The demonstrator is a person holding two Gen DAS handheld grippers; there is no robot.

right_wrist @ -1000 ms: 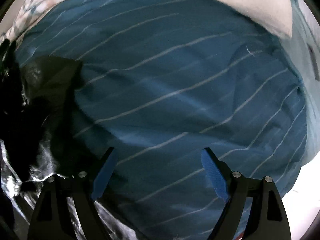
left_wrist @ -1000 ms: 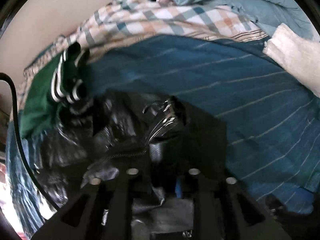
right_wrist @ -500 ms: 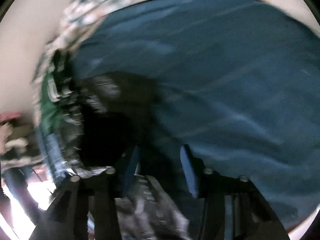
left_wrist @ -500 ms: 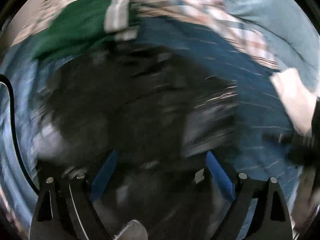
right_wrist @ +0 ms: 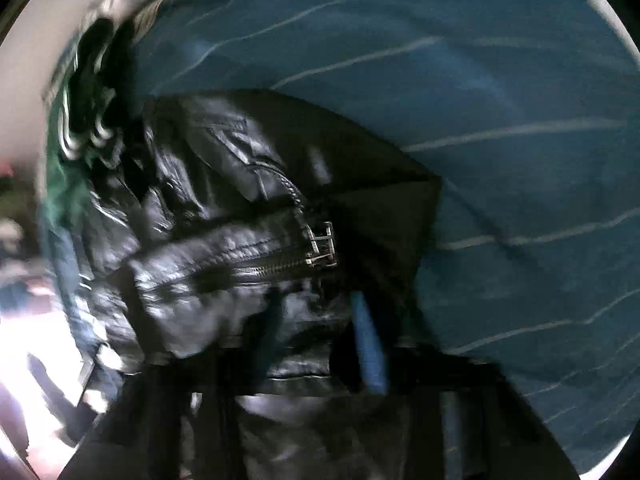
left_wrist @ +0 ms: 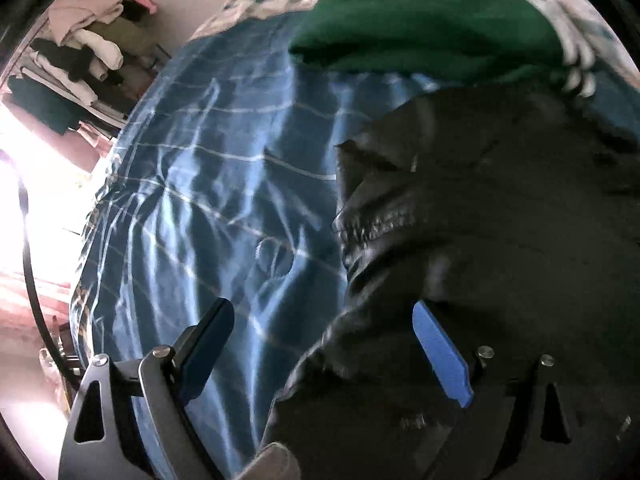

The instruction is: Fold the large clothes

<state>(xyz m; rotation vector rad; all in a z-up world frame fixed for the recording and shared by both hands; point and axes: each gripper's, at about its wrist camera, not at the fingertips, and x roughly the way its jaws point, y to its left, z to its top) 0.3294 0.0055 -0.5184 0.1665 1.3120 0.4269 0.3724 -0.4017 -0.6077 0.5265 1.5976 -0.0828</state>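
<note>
The left gripper (left_wrist: 322, 344) is hanging wide open, while the right gripper (right_wrist: 316, 332) is closing partly around the black leather jacket (right_wrist: 224, 248).

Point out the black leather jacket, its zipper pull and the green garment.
black leather jacket (right_wrist: 192, 280): right wrist view, on the creased leather beside the zip.
zipper pull (right_wrist: 322, 246): right wrist view, on the metal tab.
green garment (left_wrist: 420, 16): left wrist view, on its broad upper surface.
</note>
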